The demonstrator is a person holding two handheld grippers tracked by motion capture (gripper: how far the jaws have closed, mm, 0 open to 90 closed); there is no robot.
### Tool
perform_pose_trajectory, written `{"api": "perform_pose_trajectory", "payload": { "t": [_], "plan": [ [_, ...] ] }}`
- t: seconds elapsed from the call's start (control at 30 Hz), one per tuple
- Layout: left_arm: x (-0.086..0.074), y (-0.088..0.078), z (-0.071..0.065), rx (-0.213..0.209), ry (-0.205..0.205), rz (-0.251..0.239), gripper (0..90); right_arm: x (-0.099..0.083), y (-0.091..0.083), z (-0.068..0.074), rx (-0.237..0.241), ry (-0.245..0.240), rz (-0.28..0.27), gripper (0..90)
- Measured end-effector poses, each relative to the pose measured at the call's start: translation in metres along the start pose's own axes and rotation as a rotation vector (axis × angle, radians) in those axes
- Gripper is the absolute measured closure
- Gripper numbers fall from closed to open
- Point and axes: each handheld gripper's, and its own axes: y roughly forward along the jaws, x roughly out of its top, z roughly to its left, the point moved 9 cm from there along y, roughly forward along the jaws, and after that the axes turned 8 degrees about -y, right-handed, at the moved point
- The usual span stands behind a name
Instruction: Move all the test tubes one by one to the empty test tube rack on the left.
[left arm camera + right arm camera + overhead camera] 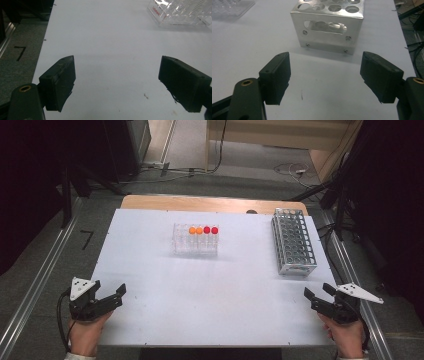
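A clear plastic rack [195,241] stands in the middle of the white table top [210,285], and its back row holds two orange-capped tubes [195,230] and two red-capped tubes [210,230]. Its near corner [175,12] lies far ahead of my left jaws. A metal rack [293,241] with several round holes stands at the right, empty, and its end face [327,30] is just ahead of my right jaws. My left gripper [114,296] is open over the table's front left corner. At the front right, my right gripper [316,293] is open too, nothing between its jaws [324,78].
The table's wooden back edge [210,202] has a dark hole. Metal rails run along both sides of the table on the grey floor. Cables lie on the floor behind the table and at the right. A black "7" mark [87,238] is on the floor at the left.
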Motion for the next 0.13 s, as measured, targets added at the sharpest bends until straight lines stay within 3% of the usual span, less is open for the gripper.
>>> {"api": "perform_pose_trajectory", "payload": {
  "t": [0.13],
  "plan": [
    [-0.0014, 0.0022, -0.0006, 0.006, 0.007, 0.007, 14.6, -0.0048, -0.0013, -0.0077, -0.014, 0.012, 0.006, 21.5]
  ]
}}
